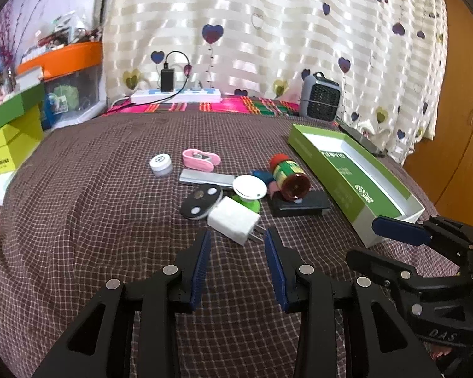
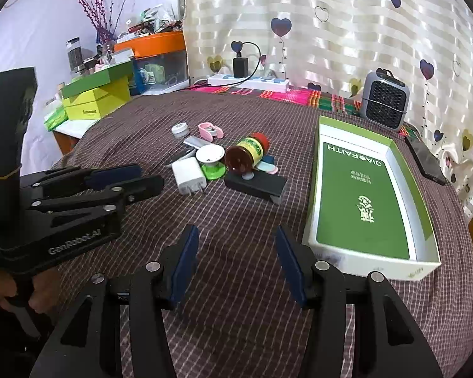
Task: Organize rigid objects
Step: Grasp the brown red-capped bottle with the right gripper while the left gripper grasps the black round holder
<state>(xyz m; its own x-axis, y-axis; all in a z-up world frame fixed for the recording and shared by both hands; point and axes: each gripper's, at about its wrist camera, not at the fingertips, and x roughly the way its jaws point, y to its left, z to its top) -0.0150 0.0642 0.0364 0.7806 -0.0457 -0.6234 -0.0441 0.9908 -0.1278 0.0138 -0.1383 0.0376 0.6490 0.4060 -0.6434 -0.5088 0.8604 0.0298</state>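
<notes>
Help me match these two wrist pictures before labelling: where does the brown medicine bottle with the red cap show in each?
Left wrist view: the brown medicine bottle with the red cap lies on its side right of centre, its open-looking end on a black flat case.
Right wrist view: the bottle lies just above centre.
Shared landmark: the open green and white cardboard box to its right.

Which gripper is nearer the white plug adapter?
Left. The left gripper is open just short of the white plug adapter; the right gripper is open farther back, beside the green box.
</notes>
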